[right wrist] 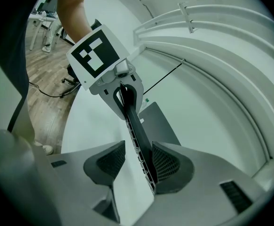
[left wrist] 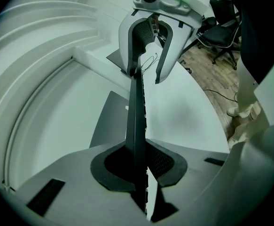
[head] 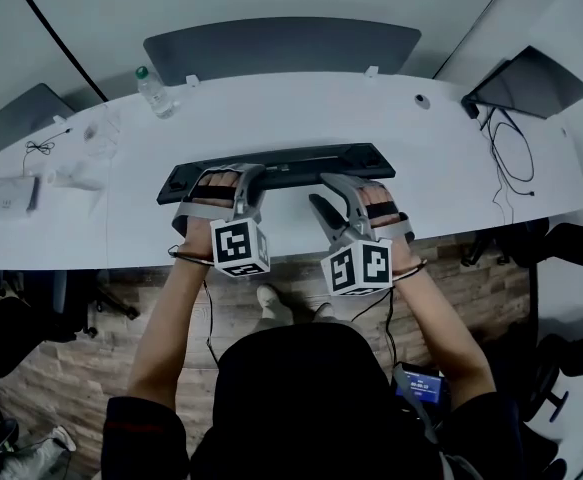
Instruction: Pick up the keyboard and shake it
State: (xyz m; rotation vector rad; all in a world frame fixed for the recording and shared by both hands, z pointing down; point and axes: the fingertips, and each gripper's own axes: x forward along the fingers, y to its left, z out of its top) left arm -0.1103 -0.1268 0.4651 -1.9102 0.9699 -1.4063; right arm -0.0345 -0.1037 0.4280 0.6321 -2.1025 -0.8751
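Left gripper [left wrist: 139,158] pinches the keyboard [head: 301,158]; right gripper [right wrist: 139,150] has jaws spread around it, so better close them before shaking.

I have both forearms [head: 166,318] stretched forward side by side. My left gripper [head: 229,175] has its 2 jaws pinched on the keyboard [head: 291,158]; my right gripper [head: 323,190] straddles it, jaws apart, only 1 pad touching.

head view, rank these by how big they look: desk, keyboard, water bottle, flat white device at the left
1. desk
2. keyboard
3. water bottle and flat white device: these look about alike, so not ranked
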